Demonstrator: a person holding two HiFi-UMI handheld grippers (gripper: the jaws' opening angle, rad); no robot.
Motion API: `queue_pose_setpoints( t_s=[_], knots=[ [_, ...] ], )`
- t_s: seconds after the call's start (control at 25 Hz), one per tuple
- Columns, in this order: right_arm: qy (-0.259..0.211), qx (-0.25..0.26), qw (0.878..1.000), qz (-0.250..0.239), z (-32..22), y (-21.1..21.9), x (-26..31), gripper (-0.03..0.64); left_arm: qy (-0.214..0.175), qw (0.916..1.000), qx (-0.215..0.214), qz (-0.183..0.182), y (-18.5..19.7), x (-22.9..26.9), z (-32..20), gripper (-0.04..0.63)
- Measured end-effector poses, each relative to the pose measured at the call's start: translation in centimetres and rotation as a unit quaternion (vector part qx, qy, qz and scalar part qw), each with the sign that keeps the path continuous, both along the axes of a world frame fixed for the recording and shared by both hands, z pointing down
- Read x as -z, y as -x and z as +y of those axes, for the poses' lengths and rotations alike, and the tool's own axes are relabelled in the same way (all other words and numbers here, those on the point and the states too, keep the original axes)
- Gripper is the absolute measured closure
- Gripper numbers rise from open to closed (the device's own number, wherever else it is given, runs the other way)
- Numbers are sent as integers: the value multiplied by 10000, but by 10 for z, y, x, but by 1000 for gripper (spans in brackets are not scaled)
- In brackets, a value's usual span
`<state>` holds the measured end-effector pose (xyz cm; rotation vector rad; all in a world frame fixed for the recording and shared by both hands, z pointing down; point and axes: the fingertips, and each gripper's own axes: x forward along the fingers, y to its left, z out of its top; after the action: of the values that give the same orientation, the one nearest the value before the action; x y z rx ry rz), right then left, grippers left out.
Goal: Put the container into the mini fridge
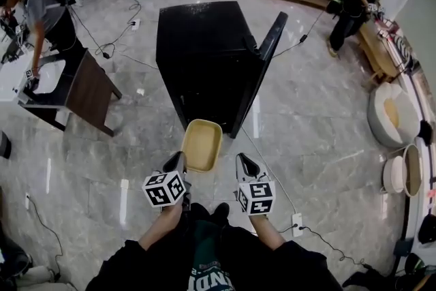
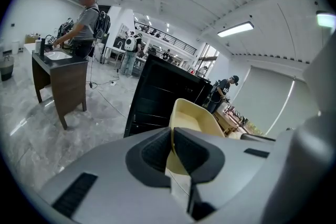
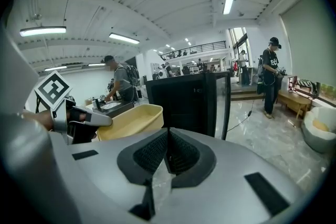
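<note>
Pale-yellow rounded tub (image 1: 201,144), empty — rim pinched in L claw (image 1: 180,160); R claw (image 1: 242,161) closed on nothing

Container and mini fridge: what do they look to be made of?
The container: pale yellow, matte, thin rounded walls in one smooth piece; probably moulded plastic, though pressed fibre cannot be ruled out. The mini fridge: black, hard flat panels with a faint sheen on top; likely painted metal or plastic, the look leaves it open.
</note>
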<state>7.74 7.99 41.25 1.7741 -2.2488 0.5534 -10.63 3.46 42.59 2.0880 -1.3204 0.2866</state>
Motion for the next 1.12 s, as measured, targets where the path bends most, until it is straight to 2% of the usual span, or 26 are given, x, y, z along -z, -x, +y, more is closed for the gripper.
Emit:
queue_pose_setpoints(
  t_s=[0.64, 1.12],
  knots=[
    [-103, 97, 9999, 4, -30, -3, 8, 581, -104, 9999, 122, 47, -4, 6, -31, 569],
    [-94, 166, 9998, -25, -24, -10, 1, 581, -90, 9997, 239, 31, -5, -2, -28, 569]
  ],
)
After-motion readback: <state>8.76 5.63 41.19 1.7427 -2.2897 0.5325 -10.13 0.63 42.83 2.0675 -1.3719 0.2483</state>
